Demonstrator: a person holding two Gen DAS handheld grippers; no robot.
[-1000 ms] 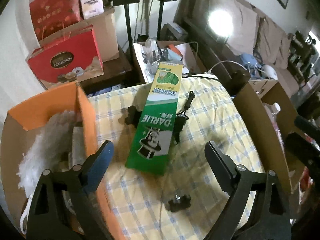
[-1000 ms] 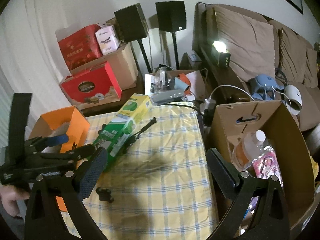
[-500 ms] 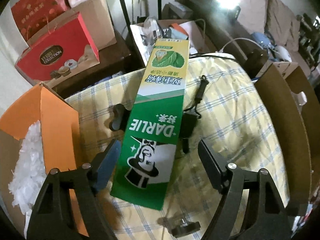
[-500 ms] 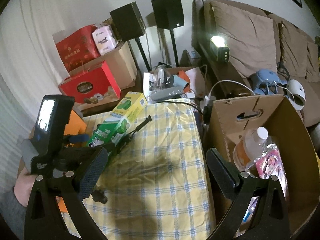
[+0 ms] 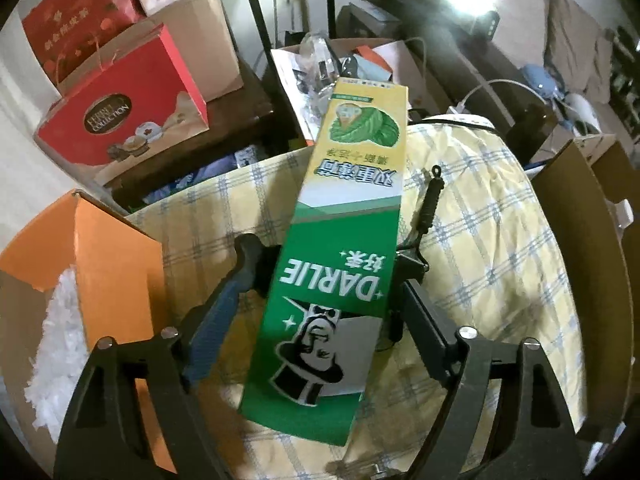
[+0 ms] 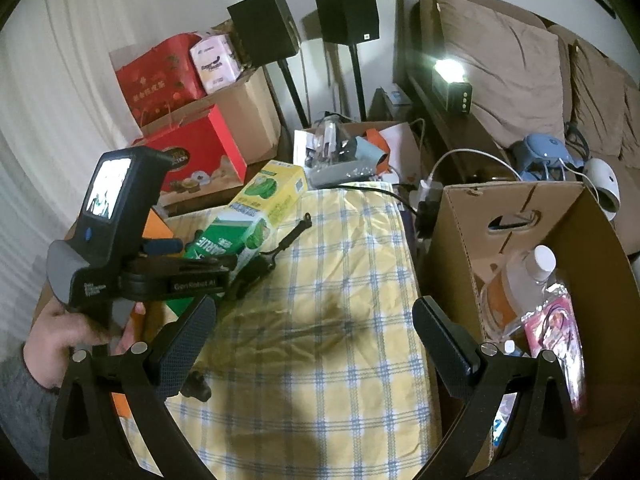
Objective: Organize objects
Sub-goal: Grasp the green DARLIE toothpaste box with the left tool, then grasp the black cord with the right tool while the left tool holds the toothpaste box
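A long green and yellow Darlie toothpaste box (image 5: 344,240) lies on the yellow checked tablecloth (image 5: 480,248), its far end propped on black gear. My left gripper (image 5: 320,284) points steeply down and straddles the box near its green end. Its jaws are opening: the blue left pad (image 5: 220,316) stands clear of the box, and the right fingertip (image 5: 412,304) is close beside its edge. In the right wrist view a hand holds that left gripper (image 6: 192,254) over the box (image 6: 248,220). My right gripper (image 6: 314,312) hangs open over bare cloth with nothing between its fingers.
An orange box (image 5: 116,264) with white fluffy filling stands at the table's left. At the right stands a cardboard box (image 6: 500,208) holding a bottle (image 6: 528,276) and a pink packet. A black strap (image 5: 430,200) and a black knob (image 6: 198,388) lie on the cloth.
The left gripper has come down and forward, so the toothpaste box now lies between its fingers. Its jaws stand narrower than a second ago. The right gripper has barely moved.
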